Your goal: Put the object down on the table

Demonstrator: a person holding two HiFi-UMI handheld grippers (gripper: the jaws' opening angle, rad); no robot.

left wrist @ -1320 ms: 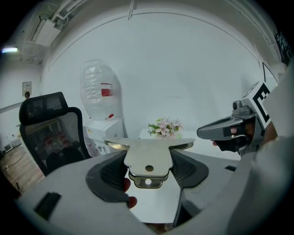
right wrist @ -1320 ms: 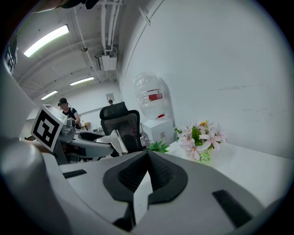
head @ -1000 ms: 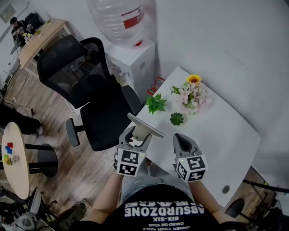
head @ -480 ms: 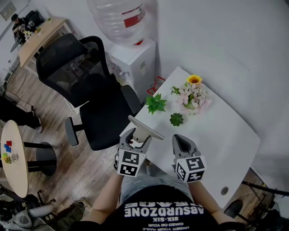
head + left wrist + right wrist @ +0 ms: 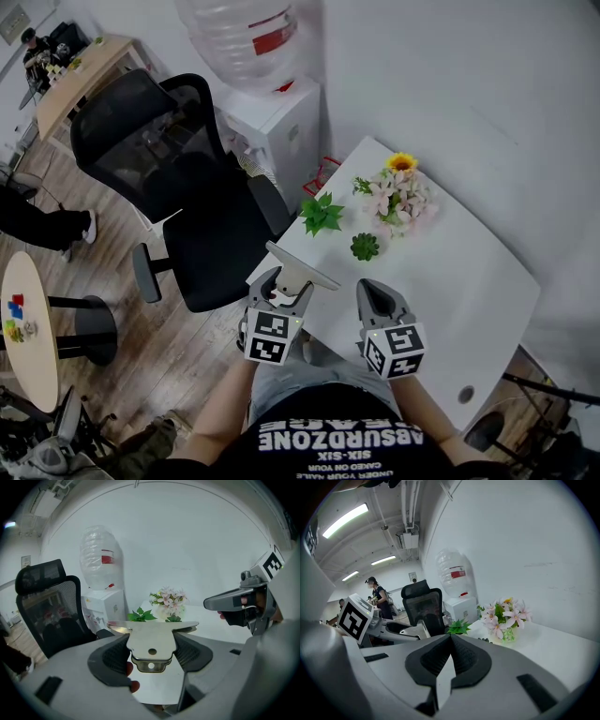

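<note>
Metal, flat and pale, the plate (image 5: 152,641) is sitting pinched by its narrow end between the left tongs (image 5: 281,284), whose 2 dark pads are pressing on its sides. Its wide end is pointing away from the person, and 2 small holes are showing in the gripped end. The plate is hanging over the near left edge of the white bench (image 5: 450,281), with the bench top showing beneath it in the left gripper view. Just to the right, the right tongs (image 5: 370,289) are hovering over the bench with their jaws pressed together on nothing (only a thin slit is showing between the pads). Farther along the bench, a leafy green plant (image 5: 322,214), a small succulent (image 5: 365,247) and a bouquet (image 5: 398,199) of pink flowers with 1 yellow bloom are standing near one another. A black office chair (image 5: 178,187) is standing on the wooden floor to the left, beside a white water dispenser (image 5: 277,122).
</note>
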